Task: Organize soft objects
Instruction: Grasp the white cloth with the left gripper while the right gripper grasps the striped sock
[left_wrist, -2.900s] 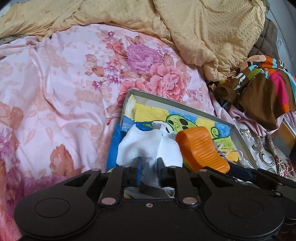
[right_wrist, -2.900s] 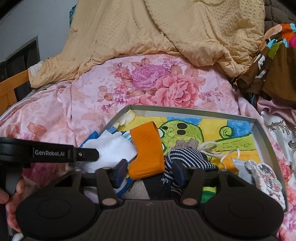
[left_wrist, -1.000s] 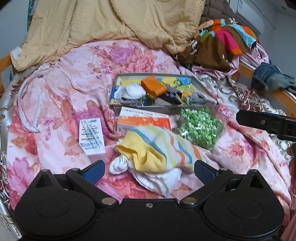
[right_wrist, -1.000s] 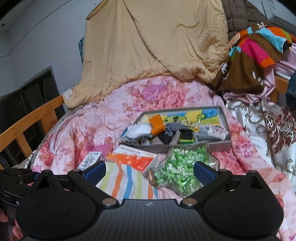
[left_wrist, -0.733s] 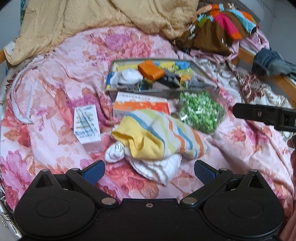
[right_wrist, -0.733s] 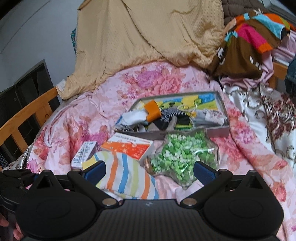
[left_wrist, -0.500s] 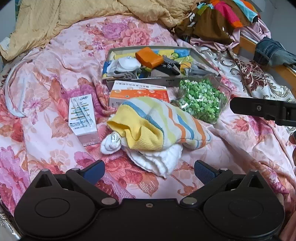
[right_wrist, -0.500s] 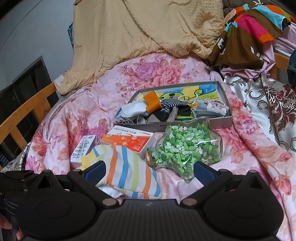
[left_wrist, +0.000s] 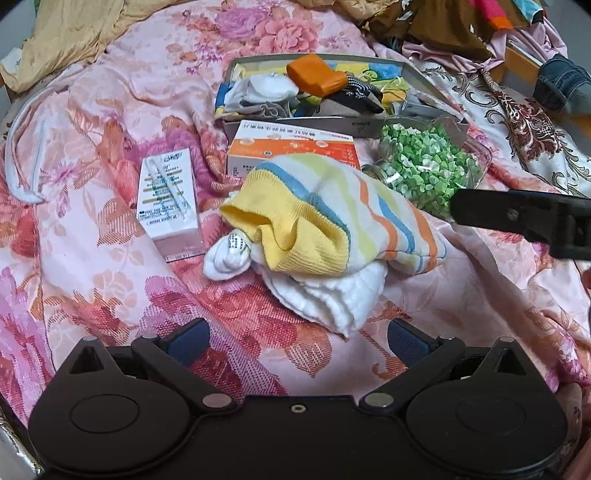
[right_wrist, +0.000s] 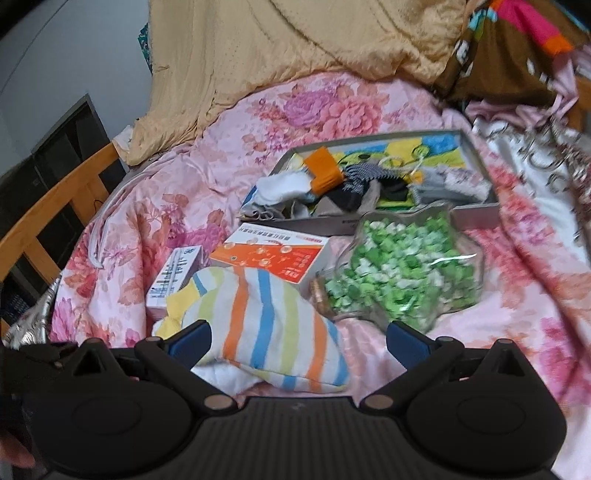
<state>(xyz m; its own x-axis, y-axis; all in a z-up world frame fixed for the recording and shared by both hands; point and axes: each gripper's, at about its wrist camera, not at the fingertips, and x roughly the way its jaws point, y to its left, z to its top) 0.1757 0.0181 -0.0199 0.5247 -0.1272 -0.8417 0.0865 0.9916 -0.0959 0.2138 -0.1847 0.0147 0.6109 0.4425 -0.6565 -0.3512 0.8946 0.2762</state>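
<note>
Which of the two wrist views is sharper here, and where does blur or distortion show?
Left wrist view: sharp on the striped sock. Right wrist view: motion-smeared, worst on the tray and green-bead bag. Both bend toward the edges.

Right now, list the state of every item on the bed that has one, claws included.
Left claw: open, empty.
Right claw: open, empty.
Striped sock: crumpled, lying on the folded white cloth.
Small white sock: balled up beside the striped one.
Grey tray: lidless, holding socks.
Orange sock: folded, on top of the tray's pile.
Orange box: closed, flat.
Swab box: closed, flat.
</note>
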